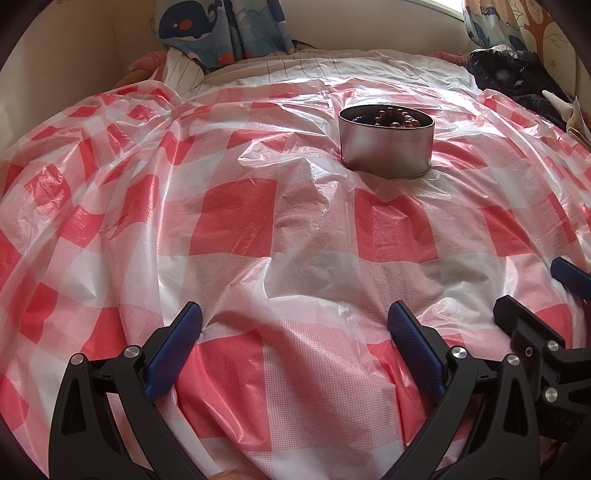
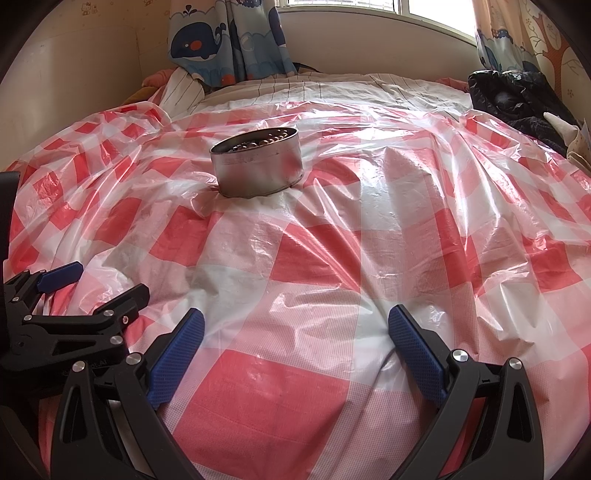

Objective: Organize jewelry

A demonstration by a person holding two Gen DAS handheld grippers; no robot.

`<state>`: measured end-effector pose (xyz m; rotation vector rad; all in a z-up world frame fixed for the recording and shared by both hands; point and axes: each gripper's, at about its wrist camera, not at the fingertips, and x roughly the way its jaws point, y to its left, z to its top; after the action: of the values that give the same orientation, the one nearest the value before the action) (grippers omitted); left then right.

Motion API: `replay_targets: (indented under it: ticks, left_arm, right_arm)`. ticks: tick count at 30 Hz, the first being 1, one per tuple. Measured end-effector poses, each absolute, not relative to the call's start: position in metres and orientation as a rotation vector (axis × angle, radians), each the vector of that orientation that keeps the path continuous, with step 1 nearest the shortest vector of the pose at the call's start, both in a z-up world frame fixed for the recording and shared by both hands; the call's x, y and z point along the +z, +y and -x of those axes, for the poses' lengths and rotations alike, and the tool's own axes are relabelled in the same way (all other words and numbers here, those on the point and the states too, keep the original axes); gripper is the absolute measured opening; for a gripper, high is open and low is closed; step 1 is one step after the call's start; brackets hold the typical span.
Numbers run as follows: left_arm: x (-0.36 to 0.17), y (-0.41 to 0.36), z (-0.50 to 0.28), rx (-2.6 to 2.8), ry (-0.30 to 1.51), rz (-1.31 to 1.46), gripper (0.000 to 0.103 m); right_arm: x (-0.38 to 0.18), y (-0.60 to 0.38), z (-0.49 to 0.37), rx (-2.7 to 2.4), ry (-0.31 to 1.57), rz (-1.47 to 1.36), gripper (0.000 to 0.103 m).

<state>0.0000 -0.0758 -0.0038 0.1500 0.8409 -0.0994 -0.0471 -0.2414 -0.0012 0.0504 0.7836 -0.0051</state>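
A round silver metal tin (image 1: 386, 146) stands on the red and white checked plastic sheet (image 1: 236, 221), with brown beaded jewelry (image 1: 391, 117) inside. It also shows in the right wrist view (image 2: 258, 166), with the beads (image 2: 264, 141) at its rim. My left gripper (image 1: 294, 314) is open and empty, low over the sheet, well short of the tin. My right gripper (image 2: 295, 320) is open and empty, beside the left one. The right gripper shows at the left view's right edge (image 1: 532, 291); the left gripper shows at the right view's left edge (image 2: 107, 280).
The sheet (image 2: 332, 258) covers a bed and is wrinkled. A whale-print curtain (image 2: 225, 40) hangs behind. Dark clothing (image 2: 517, 96) lies at the far right. A striped bedsheet (image 2: 314, 88) shows beyond the plastic. A window (image 2: 369, 7) is at the back.
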Motion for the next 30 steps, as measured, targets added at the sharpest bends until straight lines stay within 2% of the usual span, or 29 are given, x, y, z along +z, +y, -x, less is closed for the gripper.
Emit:
replay_targets:
  ticks: [30]
  left_arm:
    - [-0.0049,-0.0767,0.0022,-0.093,0.842,-0.149,0.097]
  right_arm:
    - [-0.0014,-0.2417,0.0467,-0.004,0.785,-0.05,0.095]
